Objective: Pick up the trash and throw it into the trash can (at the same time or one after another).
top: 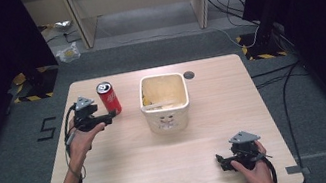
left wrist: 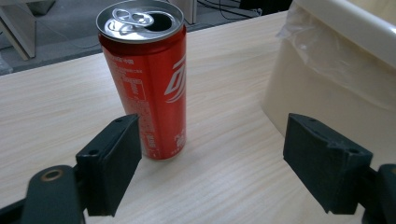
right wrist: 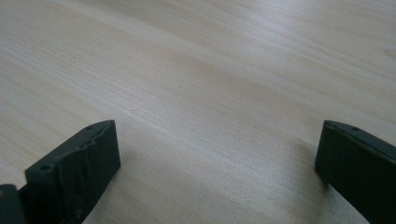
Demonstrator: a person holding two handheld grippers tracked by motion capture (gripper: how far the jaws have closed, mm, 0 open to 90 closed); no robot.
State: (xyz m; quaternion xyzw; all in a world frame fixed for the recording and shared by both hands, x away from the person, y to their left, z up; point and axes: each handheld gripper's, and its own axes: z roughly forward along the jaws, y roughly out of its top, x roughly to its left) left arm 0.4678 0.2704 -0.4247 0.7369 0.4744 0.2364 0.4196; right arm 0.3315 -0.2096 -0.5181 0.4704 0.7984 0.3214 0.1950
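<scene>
A red soda can stands upright on the wooden table, its tab opened. My left gripper is open just in front of the can; the can stands close to the left jaw and is not between the pads. A cream bin with a plastic liner stands to the can's right, and its wall rises beside the right jaw. My right gripper rests open near the table's front right, its jaws wide apart over bare wood.
A small dark round hole sits in the table behind the bin. Beyond the table are grey carpet, cables, desk legs and a crumpled bag on the floor. Black curtains flank both sides.
</scene>
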